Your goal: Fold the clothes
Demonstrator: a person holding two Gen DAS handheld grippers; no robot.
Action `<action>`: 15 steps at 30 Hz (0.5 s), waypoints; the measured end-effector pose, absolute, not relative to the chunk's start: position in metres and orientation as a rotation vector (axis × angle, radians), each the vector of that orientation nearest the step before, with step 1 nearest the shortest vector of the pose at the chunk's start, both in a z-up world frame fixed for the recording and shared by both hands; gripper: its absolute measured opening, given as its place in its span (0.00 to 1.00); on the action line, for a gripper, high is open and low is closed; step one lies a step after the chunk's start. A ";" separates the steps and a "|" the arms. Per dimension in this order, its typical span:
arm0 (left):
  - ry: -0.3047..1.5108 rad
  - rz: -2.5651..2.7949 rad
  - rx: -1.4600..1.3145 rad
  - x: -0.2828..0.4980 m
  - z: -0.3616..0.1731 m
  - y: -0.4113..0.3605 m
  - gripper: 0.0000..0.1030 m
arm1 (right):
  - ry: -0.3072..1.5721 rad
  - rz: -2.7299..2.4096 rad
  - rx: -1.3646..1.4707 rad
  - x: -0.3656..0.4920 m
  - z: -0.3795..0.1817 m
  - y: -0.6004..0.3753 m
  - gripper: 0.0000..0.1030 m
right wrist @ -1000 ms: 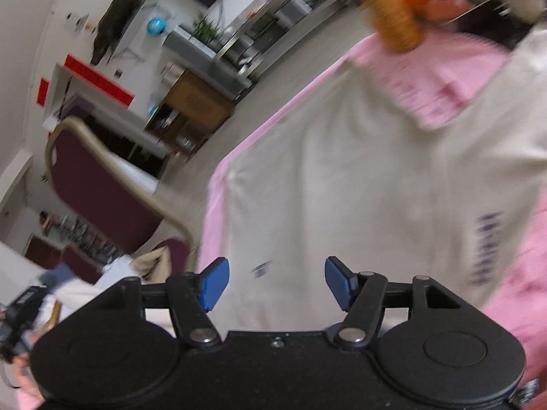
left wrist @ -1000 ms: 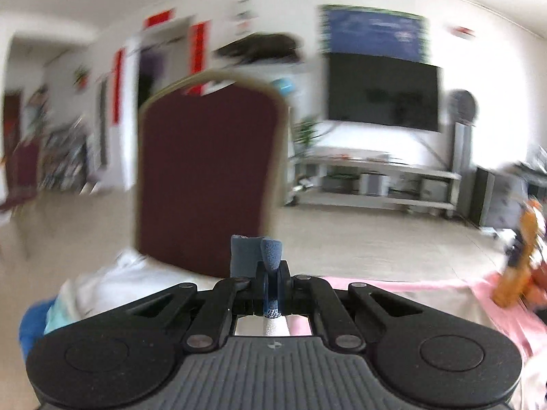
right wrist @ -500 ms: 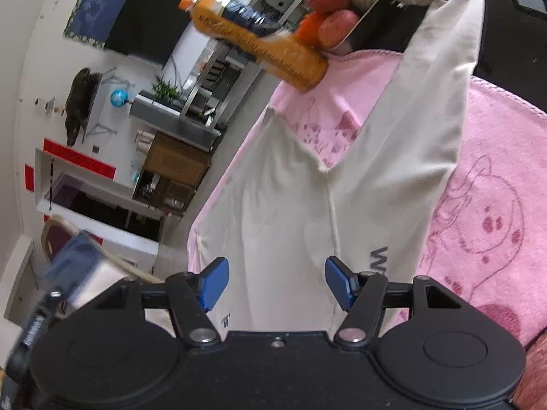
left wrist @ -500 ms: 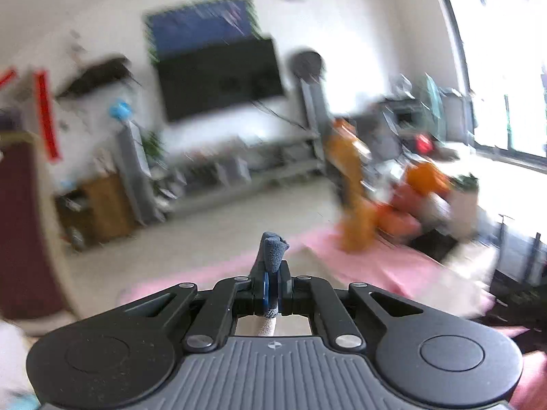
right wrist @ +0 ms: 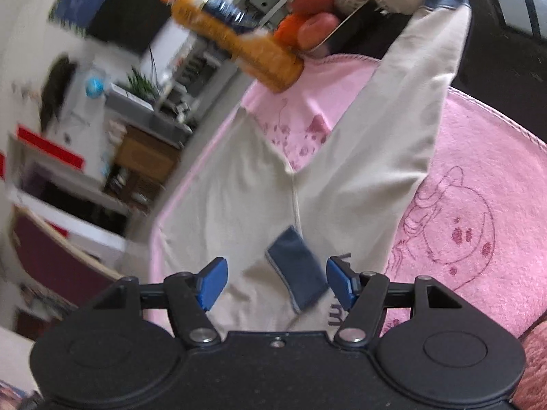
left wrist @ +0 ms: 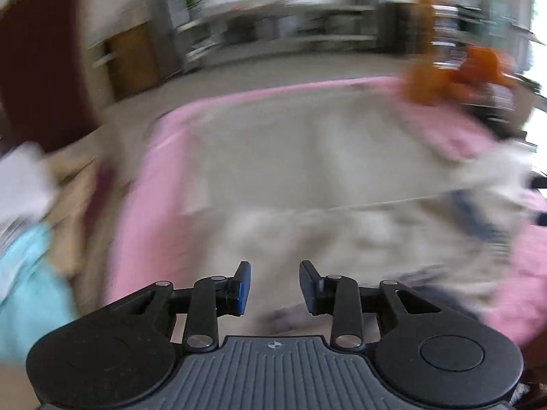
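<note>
A cream long-sleeved top point(right wrist: 239, 198) lies spread on a pink blanket point(right wrist: 485, 184). One sleeve runs up to the far right and ends in a navy cuff point(right wrist: 444, 0). A second navy cuff point(right wrist: 297, 273) lies folded onto the body, just ahead of my right gripper point(right wrist: 277, 283), which is open above the cloth. The left wrist view is badly blurred: the same top point(left wrist: 307, 171) fills its middle, and my left gripper point(left wrist: 275, 285) hovers open over its near part with nothing between the fingers.
An orange drink bottle point(right wrist: 232, 34) and a tray of fruit point(right wrist: 307, 27) stand at the blanket's far end. A dark red chair point(left wrist: 37, 68) with a pile of white and light-blue clothes point(left wrist: 27, 239) stands beside the table on the left.
My left gripper was shut on the navy cuff half a second ago; now it is open and the cuff lies on the top's body. The left view swung down toward the table.
</note>
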State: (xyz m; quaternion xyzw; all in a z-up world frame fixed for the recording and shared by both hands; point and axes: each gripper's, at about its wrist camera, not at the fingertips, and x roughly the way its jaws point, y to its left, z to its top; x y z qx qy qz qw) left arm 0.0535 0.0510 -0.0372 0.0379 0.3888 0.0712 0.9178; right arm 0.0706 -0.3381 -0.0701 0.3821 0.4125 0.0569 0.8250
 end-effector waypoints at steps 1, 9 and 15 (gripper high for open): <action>0.826 0.172 0.065 0.054 -0.042 0.064 0.28 | 0.899 0.114 0.766 0.075 -0.070 -0.330 0.61; 0.963 0.262 -0.099 0.073 -0.082 0.114 0.22 | 0.993 0.079 0.453 0.131 -0.079 -0.284 0.37; 1.022 0.302 -0.032 0.076 -0.097 0.108 0.28 | 0.991 0.050 0.395 0.151 -0.110 -0.272 0.38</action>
